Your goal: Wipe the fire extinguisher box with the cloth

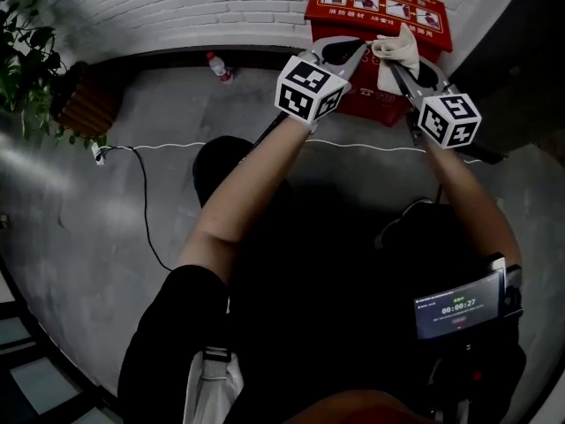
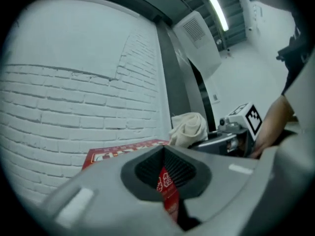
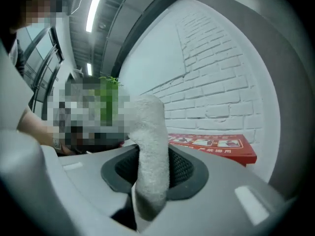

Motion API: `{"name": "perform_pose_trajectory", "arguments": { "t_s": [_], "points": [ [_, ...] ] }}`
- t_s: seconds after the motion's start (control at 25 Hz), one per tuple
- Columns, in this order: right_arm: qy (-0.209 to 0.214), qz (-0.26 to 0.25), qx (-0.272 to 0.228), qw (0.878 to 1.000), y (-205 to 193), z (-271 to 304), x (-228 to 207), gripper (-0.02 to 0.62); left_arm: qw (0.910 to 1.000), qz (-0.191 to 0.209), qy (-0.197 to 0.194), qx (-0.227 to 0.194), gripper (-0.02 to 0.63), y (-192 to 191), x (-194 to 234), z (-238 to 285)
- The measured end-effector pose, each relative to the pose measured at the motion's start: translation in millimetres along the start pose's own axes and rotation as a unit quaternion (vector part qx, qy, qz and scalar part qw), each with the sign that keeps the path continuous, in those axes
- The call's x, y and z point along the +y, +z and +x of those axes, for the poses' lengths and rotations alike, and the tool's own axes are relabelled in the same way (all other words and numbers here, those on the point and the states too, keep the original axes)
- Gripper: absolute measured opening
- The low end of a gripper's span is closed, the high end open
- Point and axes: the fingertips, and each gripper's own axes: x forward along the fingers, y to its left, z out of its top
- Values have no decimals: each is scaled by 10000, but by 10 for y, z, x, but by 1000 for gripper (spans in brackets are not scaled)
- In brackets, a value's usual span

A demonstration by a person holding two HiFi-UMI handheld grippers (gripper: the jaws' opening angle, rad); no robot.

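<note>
The red fire extinguisher box (image 1: 353,7) stands on the floor against the white brick wall, with picture labels on its lid. My right gripper (image 1: 395,67) is shut on a cream cloth (image 1: 399,53), which hangs above the box's lid. In the right gripper view the cloth (image 3: 150,132) rises out from between the jaws, with the box (image 3: 211,144) beyond it. My left gripper (image 1: 356,54) is just left of the cloth, over the box, with its jaws together and empty. In the left gripper view the box (image 2: 123,151) lies ahead and the cloth (image 2: 189,128) is to the right.
A plastic bottle (image 1: 218,65) lies on the floor left of the box. A potted plant (image 1: 26,69) in a brown planter (image 1: 84,104) stands at far left. A white cable (image 1: 141,193) runs across the grey floor. A screen device (image 1: 459,307) hangs at my right hip.
</note>
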Motion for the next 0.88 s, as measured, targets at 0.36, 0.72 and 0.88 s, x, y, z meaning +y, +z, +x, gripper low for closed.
{"name": "perform_pose_trajectory", "arguments": {
  "t_s": [0.36,0.72,0.88],
  "points": [
    [580,232,-224,9978,277,-375,452,124,9989,-87,-143,-441,-2,164,-374,-375],
    [799,448,-276,9954,285,-518,691,124,9973,-265,-418,-537,-2,224,-557,-655],
    [750,483,-190,9958,309,-515,596,124,9975,-348,-422,-445,-2,241,-543,-622]
  ]
}}
